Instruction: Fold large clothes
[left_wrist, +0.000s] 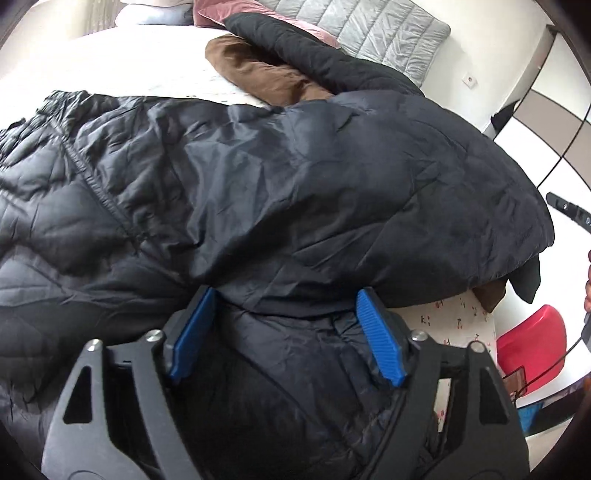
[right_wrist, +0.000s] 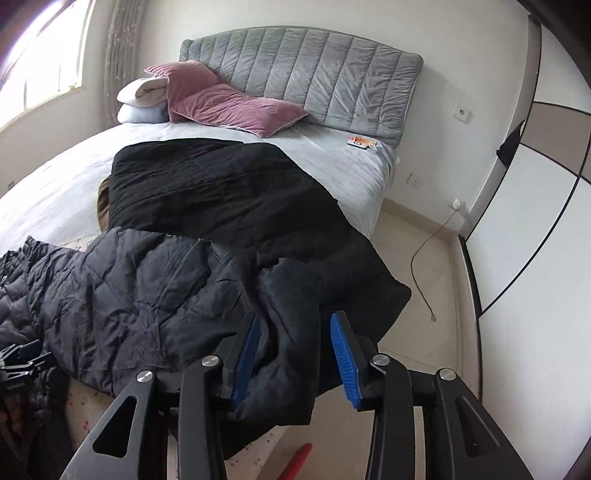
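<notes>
A large dark quilted jacket (left_wrist: 258, 177) lies spread across the near end of the bed (right_wrist: 332, 162). My left gripper (left_wrist: 286, 299) hovers over its near edge, blue pads (left_wrist: 192, 332) wide apart and open, with fabric beneath them and nothing pinched. In the right wrist view a fold of the same jacket (right_wrist: 147, 288) hangs between the fingers of my right gripper (right_wrist: 295, 321). It rests against the left pad (right_wrist: 245, 354), while the right pad stands clear of it, so that gripper is open. The left gripper (right_wrist: 18, 363) shows at the frame's left edge.
A black padded cover (right_wrist: 221, 192) and a brown garment (left_wrist: 258, 77) lie beyond the jacket. Pink pillows (right_wrist: 221, 103) and a grey headboard (right_wrist: 314, 74) stand at the far end. A red object (left_wrist: 532, 343), a floor cable (right_wrist: 424, 266) and a wardrobe (right_wrist: 535, 206) are on the right.
</notes>
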